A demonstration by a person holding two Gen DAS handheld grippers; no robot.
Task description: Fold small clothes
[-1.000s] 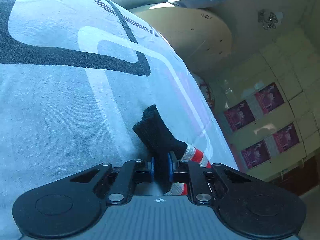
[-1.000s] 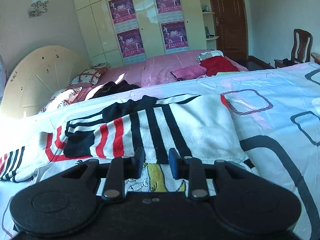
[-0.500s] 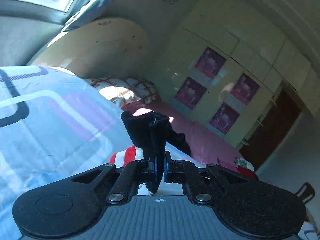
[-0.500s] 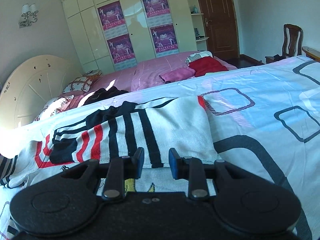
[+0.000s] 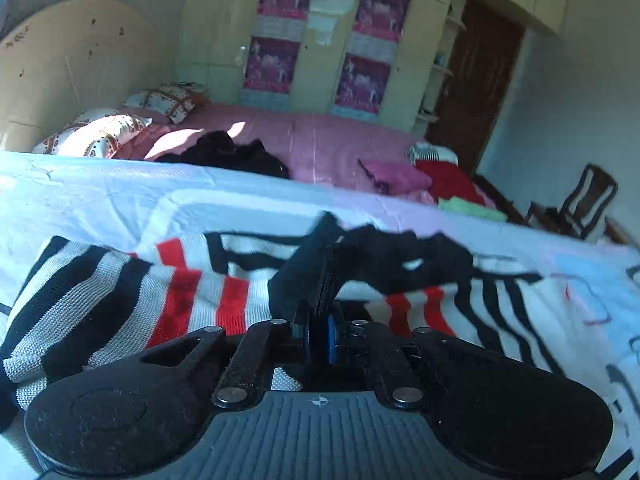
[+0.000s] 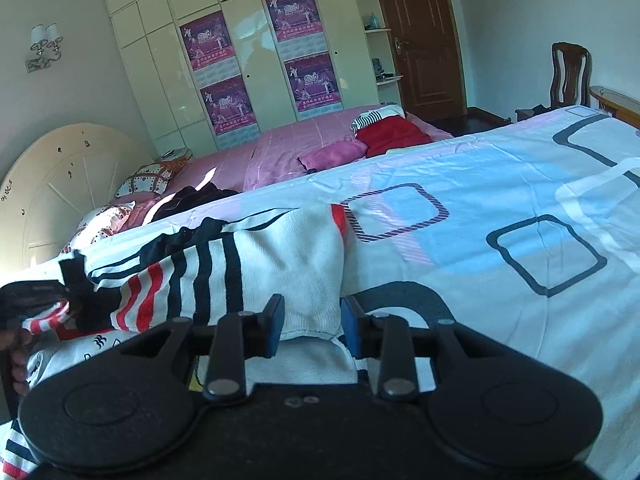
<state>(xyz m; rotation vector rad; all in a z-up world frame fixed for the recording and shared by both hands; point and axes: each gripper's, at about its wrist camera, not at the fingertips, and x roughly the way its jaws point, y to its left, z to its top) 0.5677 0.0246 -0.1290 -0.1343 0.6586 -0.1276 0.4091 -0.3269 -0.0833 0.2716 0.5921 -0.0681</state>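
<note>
Two hand-held grippers at work over one striped knit sweater (image 6: 256, 272), spread on the patterned bedsheet (image 6: 500, 208) at centre left of the right wrist frame. Left hand-held gripper (image 5: 318, 330) pressed together on the sweater's black cuff (image 5: 304, 276), lifted at centre of the left wrist frame. Right hand-held gripper (image 6: 310, 326) spread, fingers either side of the sweater's white hem (image 6: 308, 320) at lower centre. Pink bed (image 6: 312, 140) and wardrobe (image 6: 240, 40) beyond, upper centre.
</note>
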